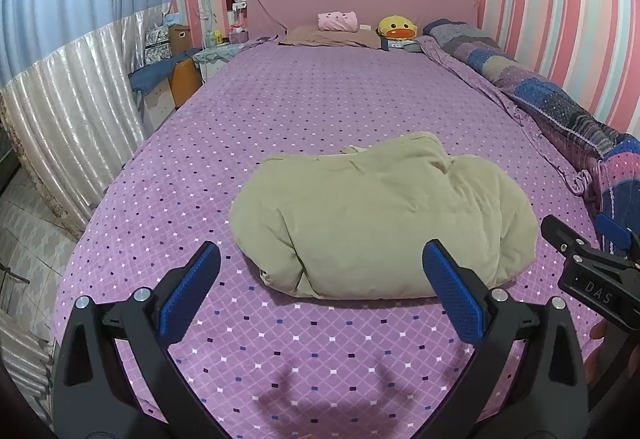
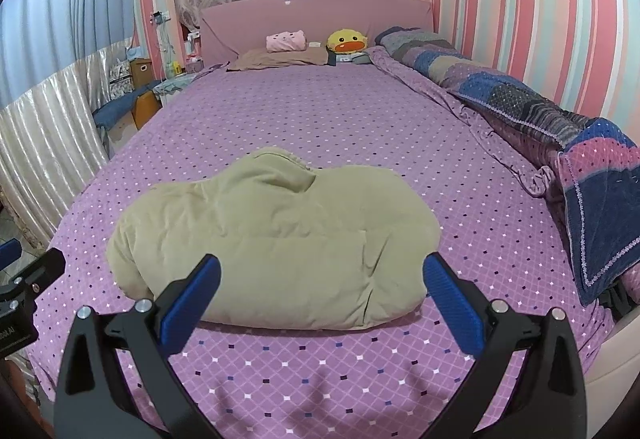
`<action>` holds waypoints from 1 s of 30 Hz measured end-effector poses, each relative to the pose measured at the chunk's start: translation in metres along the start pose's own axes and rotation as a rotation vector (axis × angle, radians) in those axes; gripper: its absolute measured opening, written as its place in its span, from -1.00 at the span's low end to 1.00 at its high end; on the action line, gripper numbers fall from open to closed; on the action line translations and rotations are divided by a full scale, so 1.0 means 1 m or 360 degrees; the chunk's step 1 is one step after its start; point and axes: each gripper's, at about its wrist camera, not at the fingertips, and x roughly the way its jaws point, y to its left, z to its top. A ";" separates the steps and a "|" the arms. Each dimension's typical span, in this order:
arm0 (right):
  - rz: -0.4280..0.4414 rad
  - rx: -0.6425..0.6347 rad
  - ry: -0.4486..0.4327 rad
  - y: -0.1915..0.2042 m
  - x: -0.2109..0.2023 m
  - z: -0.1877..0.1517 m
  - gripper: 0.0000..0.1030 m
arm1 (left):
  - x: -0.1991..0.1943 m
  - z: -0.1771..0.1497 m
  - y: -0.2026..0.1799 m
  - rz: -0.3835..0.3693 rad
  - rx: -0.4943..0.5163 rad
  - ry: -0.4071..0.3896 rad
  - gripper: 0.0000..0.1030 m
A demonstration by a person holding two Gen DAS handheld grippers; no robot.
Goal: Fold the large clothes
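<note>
While our two grippers hover over the near end of the bed, the coat lies folded into a puffy beige bundle on the purple spread, in the near half and apart from everything else. Our left gripper has its jaws spread wide with nothing between them, the blue pads short of the bundle's near edge in the left view. Our right gripper is likewise wide open and empty; in its own view the pad tips overlap the coat's front edge, but we cannot tell whether they touch it or hang above. Only part of the right gripper shows at the left view's right rim, cut off by the lens. The coat's underside and inner folds are hidden, and we cannot make out sleeves or a zip. A rolled quilt runs along the striped wall, its near end cut by the frame. By the headboard sit a duck toy and a pink cushion on a pillow; the clutter on the bedside stand is too small to read.
</note>
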 end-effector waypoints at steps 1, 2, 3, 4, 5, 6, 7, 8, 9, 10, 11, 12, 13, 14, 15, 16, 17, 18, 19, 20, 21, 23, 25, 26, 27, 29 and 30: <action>0.0001 -0.0001 0.0003 0.000 0.000 0.000 0.96 | 0.000 0.000 0.000 -0.0003 0.0003 0.0003 0.94; -0.0002 -0.0003 0.0004 0.000 0.001 -0.001 0.96 | 0.001 0.000 0.000 -0.0006 0.0009 0.0005 0.94; -0.0009 -0.0004 0.0003 0.000 0.001 -0.001 0.96 | 0.001 0.000 0.000 -0.0007 0.0014 0.0005 0.94; -0.0015 -0.0007 0.0003 0.001 0.001 -0.001 0.96 | 0.001 0.000 -0.001 -0.0006 0.0017 0.0004 0.94; -0.0018 -0.0010 0.0004 0.001 0.002 -0.002 0.96 | 0.001 0.001 -0.001 -0.0008 0.0021 0.0003 0.94; -0.0016 -0.0010 0.0006 0.000 0.002 -0.002 0.96 | 0.001 0.001 -0.001 -0.0013 0.0023 0.0005 0.94; -0.0014 -0.0009 0.0007 0.000 0.002 -0.001 0.96 | 0.001 0.001 -0.001 -0.0016 0.0022 0.0007 0.94; -0.0013 -0.0006 0.0005 0.000 0.002 -0.001 0.96 | 0.001 0.002 -0.002 -0.0017 0.0020 0.0008 0.94; -0.0014 -0.0005 0.0003 0.000 0.001 -0.001 0.96 | 0.001 0.002 -0.002 -0.0017 0.0020 0.0007 0.94; -0.0015 -0.0004 0.0002 0.000 0.001 -0.001 0.96 | 0.001 0.002 -0.002 -0.0015 0.0021 0.0006 0.94; -0.0017 -0.0004 -0.0001 0.000 0.001 -0.001 0.96 | 0.001 0.003 -0.002 -0.0013 0.0021 0.0005 0.94; -0.0019 -0.0004 -0.0001 0.000 0.002 -0.001 0.96 | 0.001 0.003 -0.002 -0.0012 0.0021 0.0006 0.94; -0.0019 -0.0003 0.0000 -0.001 0.002 -0.001 0.96 | 0.002 0.002 -0.002 -0.0012 0.0020 0.0010 0.94; -0.0016 -0.0001 0.0001 -0.001 0.002 -0.001 0.96 | 0.003 0.002 -0.003 -0.0011 0.0023 0.0020 0.94; -0.0017 0.0002 0.0003 -0.001 0.002 -0.002 0.96 | 0.004 0.002 -0.003 -0.0011 0.0026 0.0026 0.94; -0.0020 0.0004 0.0004 -0.001 0.003 -0.002 0.96 | 0.004 0.002 -0.003 -0.0014 0.0023 0.0027 0.94; -0.0025 0.0003 0.0004 -0.001 0.003 -0.002 0.96 | 0.004 0.003 -0.003 -0.0018 0.0021 0.0028 0.94; -0.0028 0.0002 0.0004 -0.001 0.003 -0.002 0.96 | 0.005 0.003 -0.002 -0.0021 0.0018 0.0031 0.94; -0.0030 0.0000 0.0005 0.000 0.003 -0.003 0.96 | 0.005 0.003 -0.002 -0.0026 0.0015 0.0035 0.94; -0.0030 -0.0002 0.0006 0.000 0.003 -0.003 0.96 | 0.005 0.003 -0.002 -0.0029 0.0014 0.0037 0.94; -0.0030 -0.0002 0.0006 0.001 0.003 -0.004 0.96 | 0.006 0.004 -0.001 -0.0030 0.0013 0.0038 0.94; -0.0026 0.0000 0.0005 0.001 0.003 -0.004 0.96 | 0.005 0.004 -0.002 -0.0030 0.0016 0.0032 0.94; -0.0027 0.0000 0.0003 0.001 0.002 -0.003 0.96 | 0.005 0.003 -0.002 -0.0031 0.0018 0.0030 0.94; -0.0026 0.0000 0.0005 0.001 0.002 -0.003 0.96 | 0.004 0.004 -0.002 -0.0033 0.0018 0.0028 0.94; -0.0026 0.0001 0.0005 0.001 0.002 -0.003 0.96 | 0.004 0.003 -0.002 -0.0033 0.0018 0.0026 0.94; -0.0027 -0.0002 0.0004 0.001 0.002 -0.003 0.96 | 0.003 0.002 -0.003 -0.0031 0.0019 0.0023 0.94; -0.0027 -0.0002 0.0004 0.002 0.002 -0.003 0.96 | 0.003 0.002 -0.004 -0.0035 0.0020 0.0025 0.94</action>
